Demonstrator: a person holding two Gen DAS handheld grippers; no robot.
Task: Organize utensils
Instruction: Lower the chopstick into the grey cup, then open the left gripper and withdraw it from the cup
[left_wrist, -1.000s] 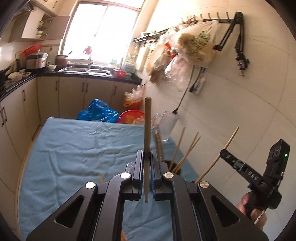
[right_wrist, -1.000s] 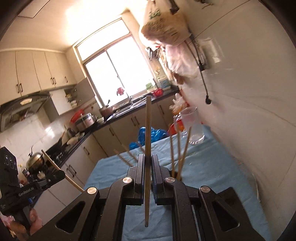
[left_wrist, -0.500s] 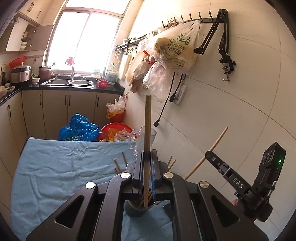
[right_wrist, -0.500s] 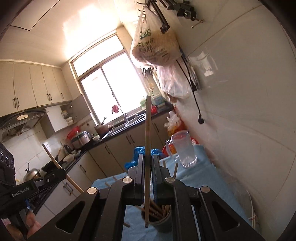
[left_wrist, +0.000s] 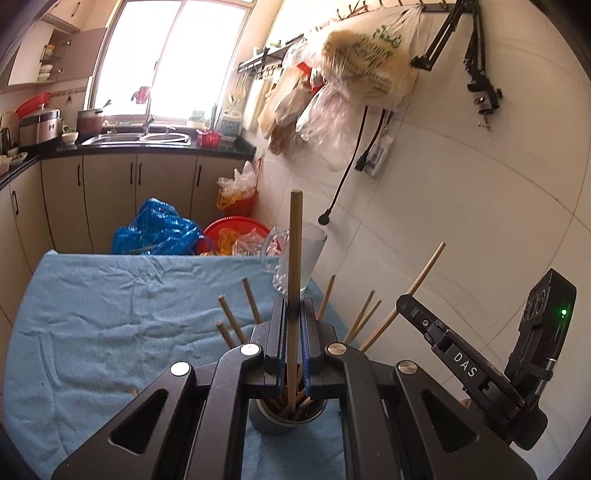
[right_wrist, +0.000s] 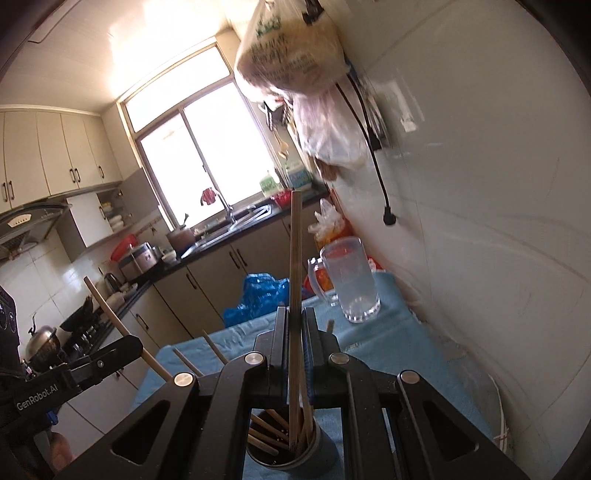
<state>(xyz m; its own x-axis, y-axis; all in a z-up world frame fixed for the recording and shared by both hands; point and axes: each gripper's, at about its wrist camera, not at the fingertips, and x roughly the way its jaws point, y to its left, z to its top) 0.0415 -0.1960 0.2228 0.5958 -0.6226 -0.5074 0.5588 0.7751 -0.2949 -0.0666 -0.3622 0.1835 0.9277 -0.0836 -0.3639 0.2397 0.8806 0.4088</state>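
Note:
My left gripper (left_wrist: 293, 310) is shut on a wooden chopstick (left_wrist: 295, 240) that stands upright between the jaws. Its lower end hangs at the mouth of a grey cup (left_wrist: 266, 424), which holds several chopsticks leaning outward. My right gripper (right_wrist: 293, 314) is shut on another chopstick (right_wrist: 295, 251), whose lower tip dips into the same cup (right_wrist: 325, 454). Each gripper shows in the other's view: the right gripper (left_wrist: 402, 301) with its slanted stick, and the left gripper (right_wrist: 133, 345) with its own.
A light blue cloth (left_wrist: 110, 314) covers the table. A clear glass mug (left_wrist: 306, 251) stands behind the cup by the white tiled wall (left_wrist: 480, 221). Bags hang on wall hooks above. Blue bag and red basket sit past the table's far edge.
Both grippers have travelled across the table to the cup with their chopsticks still clamped. The cup now sits right beneath both pairs of jaws.

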